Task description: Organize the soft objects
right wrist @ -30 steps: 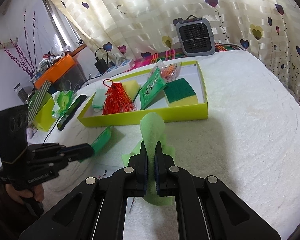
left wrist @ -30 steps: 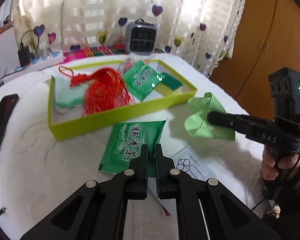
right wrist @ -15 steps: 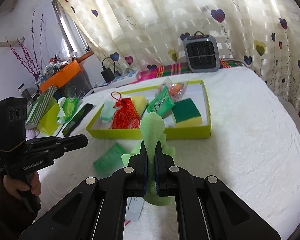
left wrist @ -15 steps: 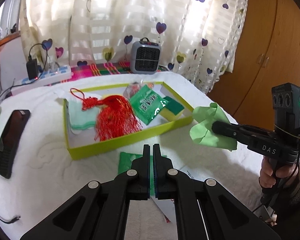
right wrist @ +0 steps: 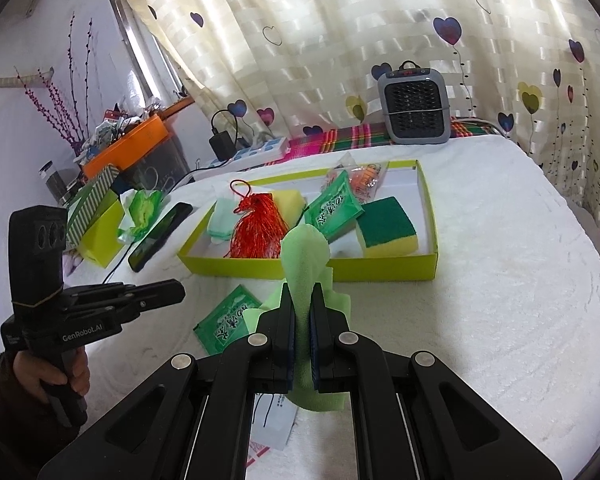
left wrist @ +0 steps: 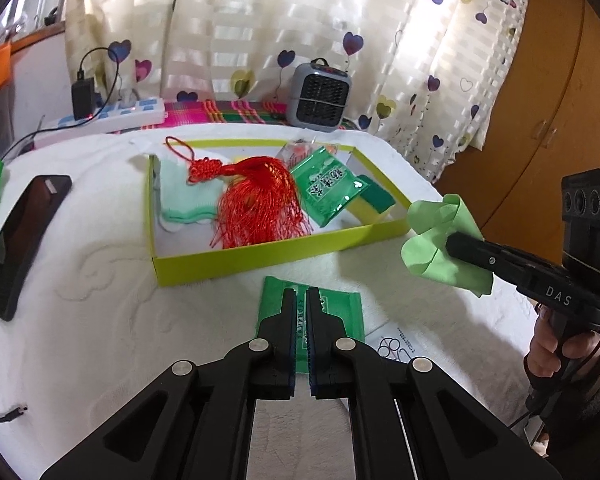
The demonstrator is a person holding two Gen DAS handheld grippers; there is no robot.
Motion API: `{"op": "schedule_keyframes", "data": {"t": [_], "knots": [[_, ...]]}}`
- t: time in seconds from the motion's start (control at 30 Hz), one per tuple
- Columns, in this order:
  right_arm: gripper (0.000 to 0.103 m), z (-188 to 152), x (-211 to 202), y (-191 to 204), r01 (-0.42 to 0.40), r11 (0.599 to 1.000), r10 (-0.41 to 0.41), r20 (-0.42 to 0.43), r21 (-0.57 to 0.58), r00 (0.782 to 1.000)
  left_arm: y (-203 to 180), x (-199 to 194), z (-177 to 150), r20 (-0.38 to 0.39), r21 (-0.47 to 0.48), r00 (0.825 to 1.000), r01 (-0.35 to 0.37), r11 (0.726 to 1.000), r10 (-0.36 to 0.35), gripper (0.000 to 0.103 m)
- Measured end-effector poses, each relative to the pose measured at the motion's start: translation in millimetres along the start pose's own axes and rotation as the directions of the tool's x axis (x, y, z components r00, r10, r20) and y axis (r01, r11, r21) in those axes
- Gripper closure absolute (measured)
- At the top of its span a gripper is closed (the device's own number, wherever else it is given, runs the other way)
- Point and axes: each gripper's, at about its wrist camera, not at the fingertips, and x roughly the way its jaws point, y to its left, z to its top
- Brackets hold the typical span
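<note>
- Your right gripper (right wrist: 301, 296) is clamped on the light green cloth (right wrist: 305, 258); its long axis runs along the fingers toward 12 o'clock, the rounded top pointing at the tray and the lower end hanging crumpled below the pads.
- In the left wrist view that cloth (left wrist: 440, 240) hangs in the air at 3 o'clock, just off the near right corner of the yellow-green tray (left wrist: 276, 256), apart from it.
- Your right hand (left wrist: 552, 350) grips the handle from below, and the gripper slants from 4 o'clock up toward 10 o'clock.
- Your left gripper (left wrist: 301, 300) has its fingers together with nothing between them, above the green sachet (left wrist: 340, 312) lying flat on the white bed cover (left wrist: 100, 320).
- The sachet's (right wrist: 228, 324) long axis runs from 7 to 1 o'clock in the right wrist view, just in front of the tray.
- Your left hand (right wrist: 48, 376) holds its gripper about level, tips pointing to 3 o'clock.
- The tray holds a red tassel (left wrist: 256, 200), another green sachet (left wrist: 324, 188), a sponge (right wrist: 386, 232) and a pale green cloth (left wrist: 184, 200).
</note>
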Motion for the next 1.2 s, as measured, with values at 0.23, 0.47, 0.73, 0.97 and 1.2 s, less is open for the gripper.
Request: {"op": "schedule_keyframes", "data": {"t": [0.23, 0.47, 0.73, 0.97, 1.2], "knots": [[0.097, -0.8, 2.4, -0.7, -0.001, 1.000, 0.001, -0.007, 0.005, 1.000, 5.5, 15.7, -9.7, -0.074, -0.012, 0.997, 0.019, 1.000, -0.019, 0.067], [0.097, -5.3, 16.2, 0.2, -0.039, 0.999, 0.039, -0.054, 0.005, 0.998, 25.2, 13.4, -27.9, -0.101, -0.132, 0.993, 0.044, 0.990, -0.057, 0.061], [0.097, -13.4, 45.4, 12.0, -0.087, 0.996, 0.084, -0.131, -0.019, 0.988, 42.0, 9.7, -42.4, -0.110, -0.259, 0.985, 0.101, 0.961, -0.133, 0.059], [0.097, -24.5, 67.8, 21.1, -0.023, 0.996, 0.002, -0.222, -0.090, 0.975, 45.1, 13.8, -40.7, -0.092, -0.322, 0.979, 0.144, 0.936, -0.182, 0.056], [0.097, -25.0, 73.7, 23.7, 0.009, 0.989, -0.046, -0.256, -0.145, 0.965, 51.9, 16.1, -39.7, -0.068, -0.384, 0.975, 0.170, 0.907, -0.211, 0.053]]}}
